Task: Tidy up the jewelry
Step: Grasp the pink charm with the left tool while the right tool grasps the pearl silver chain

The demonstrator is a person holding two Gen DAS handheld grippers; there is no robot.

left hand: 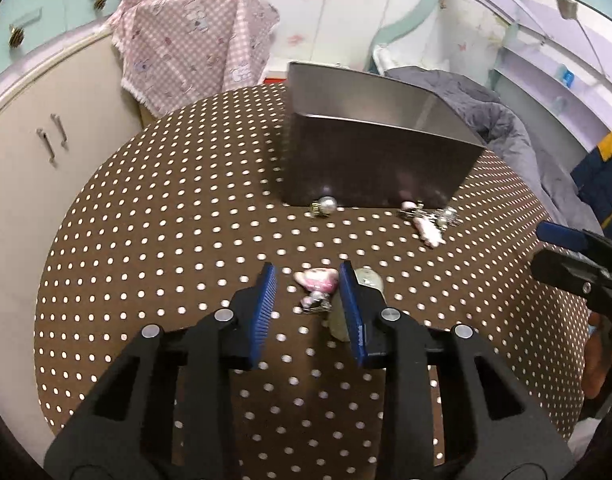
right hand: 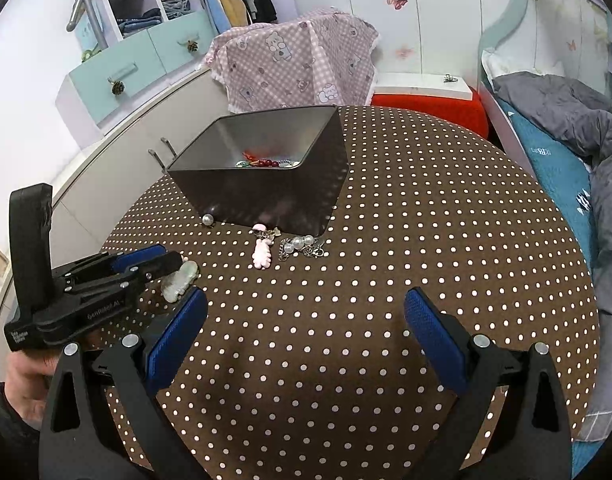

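Left hand-held gripper [left hand: 306, 280]: low over the surface [left hand: 146, 240], blue pads either side of a pink charm [left hand: 317, 280]; right pad looked to touch it, left pad apart w/ a gap, so not clenched on it yet.
Pink charm: flat on the surface between the pads, small silver clasp at its near end; a pale jade-like pendant [right hand: 180, 282] just beside it, partly hidden by the right finger.
Right hand-held gripper [right hand: 306, 312]: released, jaws wide, nothing between them, hovering above bare dotted cloth.
Metal bin [right hand: 266, 176]: dark, open-topped, at the far side of the surface; red beads & other pieces inside, too small to name.
Loose pearl [left hand: 327, 205]: touching the bin's near wall, approx. at its left corner.
Pink bear charm [right hand: 262, 254]: just in front of the bin.
Pearl chain [right hand: 302, 246]: right beside the bear charm.
Bed [right hand: 565, 152]: right of the surface, grey duvet on it.
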